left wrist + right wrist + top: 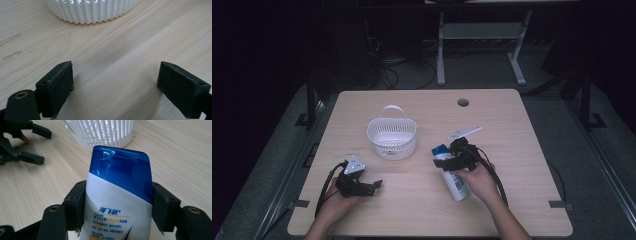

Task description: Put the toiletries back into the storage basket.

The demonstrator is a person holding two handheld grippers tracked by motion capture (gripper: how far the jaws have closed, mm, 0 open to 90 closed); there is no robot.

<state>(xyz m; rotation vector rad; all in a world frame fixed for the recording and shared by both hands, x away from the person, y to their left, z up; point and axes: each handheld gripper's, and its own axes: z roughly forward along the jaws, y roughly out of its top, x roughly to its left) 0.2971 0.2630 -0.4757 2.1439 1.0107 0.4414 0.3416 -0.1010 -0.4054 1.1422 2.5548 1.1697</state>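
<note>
A white bottle with a blue cap (452, 172) (120, 195) is clamped between the jaws of my right gripper (447, 159) (118, 206), right of the table's middle; both pads press its sides just below the cap, and the cap end is raised toward the basket. A white slatted basket (392, 137) (92, 11) (100, 132) with a handle stands upright just beyond. My left gripper (374, 186) (115, 86) rests low over the wood at the front left, jaws wide apart with bare table between them.
The light wooden table (492, 120) has a round cable hole (463, 102) at the back right. A metal frame and cables stand on the dark floor behind. The left gripper (30, 143) and a fingertip appear at the upper left of the right gripper view.
</note>
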